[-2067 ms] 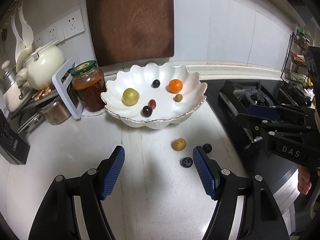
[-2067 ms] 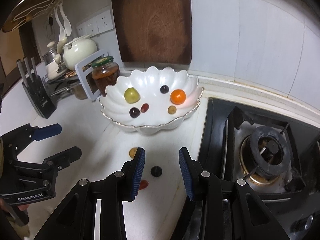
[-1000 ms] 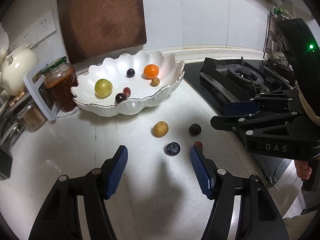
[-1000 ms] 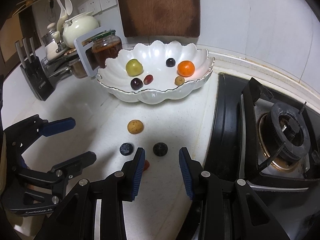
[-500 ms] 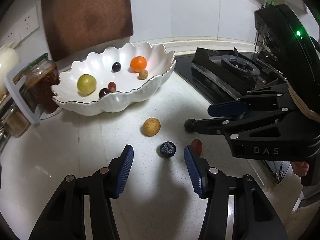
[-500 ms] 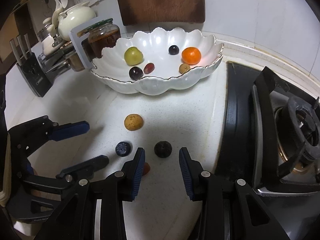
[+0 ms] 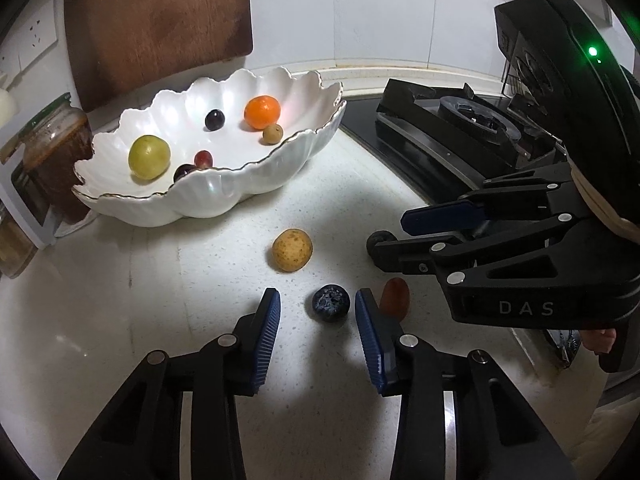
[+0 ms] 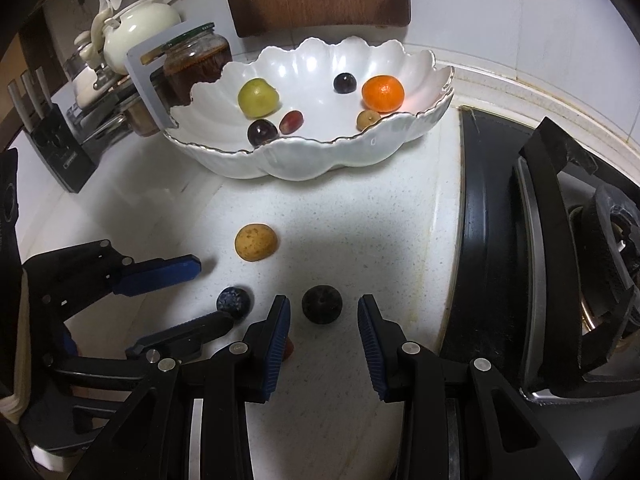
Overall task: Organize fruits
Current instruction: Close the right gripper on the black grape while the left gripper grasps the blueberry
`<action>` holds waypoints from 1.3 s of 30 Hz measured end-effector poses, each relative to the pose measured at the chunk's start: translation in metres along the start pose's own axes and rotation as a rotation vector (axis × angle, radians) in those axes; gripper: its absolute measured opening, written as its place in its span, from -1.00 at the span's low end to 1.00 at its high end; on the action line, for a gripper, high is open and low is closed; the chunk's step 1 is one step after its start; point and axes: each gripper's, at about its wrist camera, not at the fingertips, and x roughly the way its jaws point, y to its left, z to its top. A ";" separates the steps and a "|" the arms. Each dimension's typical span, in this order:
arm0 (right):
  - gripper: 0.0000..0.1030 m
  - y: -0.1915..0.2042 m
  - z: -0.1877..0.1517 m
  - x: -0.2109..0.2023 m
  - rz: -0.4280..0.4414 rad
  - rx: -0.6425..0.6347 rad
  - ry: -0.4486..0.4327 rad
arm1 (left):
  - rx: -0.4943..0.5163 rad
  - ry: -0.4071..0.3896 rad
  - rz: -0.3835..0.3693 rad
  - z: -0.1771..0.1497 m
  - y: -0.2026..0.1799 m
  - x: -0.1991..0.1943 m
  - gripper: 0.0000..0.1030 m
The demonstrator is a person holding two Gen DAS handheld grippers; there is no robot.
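counter (image 7: 120, 320): we see bare white stone | bowl (image 7: 224, 196): holds six fruits | left gripper (image 7: 316, 320): our jaws closing around the blueberry (image 7: 331, 303), pads not touching it | right gripper (image 8: 323, 320): our jaws spread either side of the dark berry (image 8: 322, 303), no contact | yellow fruit (image 7: 292, 255): loose near the bowl

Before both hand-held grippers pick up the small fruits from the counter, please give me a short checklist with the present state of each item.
1. Blueberry lies between the fingers of the left hand-held gripper: ok; jaws closing, pads not touching yet.
2. Dark round fruit is between the fingers of the right hand-held gripper: ok, not gripped.
3. Red fruit just outside the left fingers could be nudged: not ok.
4. White bowl has free room: ok.
5. Yellow-brown fruit clear of both grippers: ok.
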 end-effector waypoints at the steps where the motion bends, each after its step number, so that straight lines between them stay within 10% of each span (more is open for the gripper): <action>1: -0.29 0.000 0.000 0.001 -0.001 0.000 0.002 | -0.001 0.003 -0.003 0.000 0.000 0.001 -0.25; 39: -0.53 0.006 0.000 -0.017 0.022 -0.003 -0.060 | -0.182 -0.033 0.000 0.010 0.009 -0.020 -0.56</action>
